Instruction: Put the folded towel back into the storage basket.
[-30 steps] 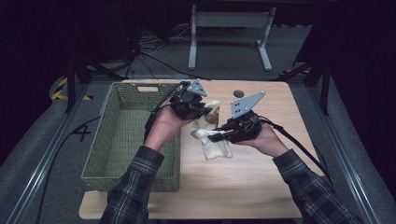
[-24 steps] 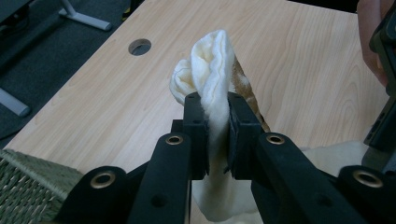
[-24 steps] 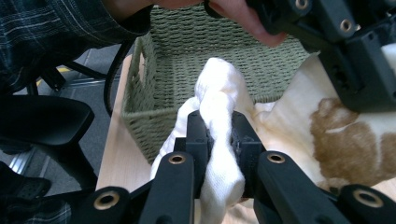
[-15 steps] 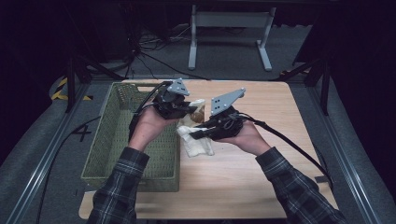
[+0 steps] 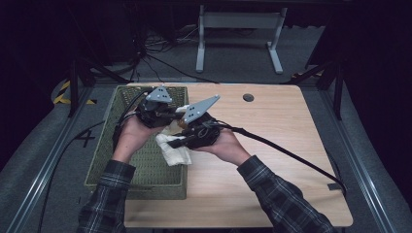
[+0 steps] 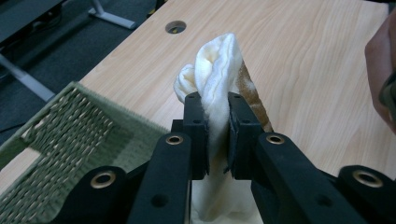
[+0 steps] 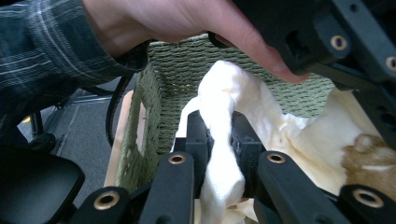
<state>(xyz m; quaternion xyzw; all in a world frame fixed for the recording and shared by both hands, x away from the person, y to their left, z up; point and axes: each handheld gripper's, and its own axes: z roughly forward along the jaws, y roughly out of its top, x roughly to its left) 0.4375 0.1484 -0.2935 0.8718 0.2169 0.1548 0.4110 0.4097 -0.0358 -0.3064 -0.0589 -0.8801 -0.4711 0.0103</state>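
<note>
Wooden table (image 5: 272, 160), dark surroundings. Cream cloth (image 5: 174, 149) carried over edge of green basket (image 5: 145, 174), pinched by left gripper (image 6: 215, 135) and right gripper (image 7: 223, 140), both clenched on it. Lift judged done; lowering and release into basket outstanding.

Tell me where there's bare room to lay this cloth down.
Bare tabletop runs from the right hand to the right edge, and up to the cable hole. The green basket floor near the person looks free. It is crowded at the basket's right rim, where both grippers hold the cream cloth.
</note>
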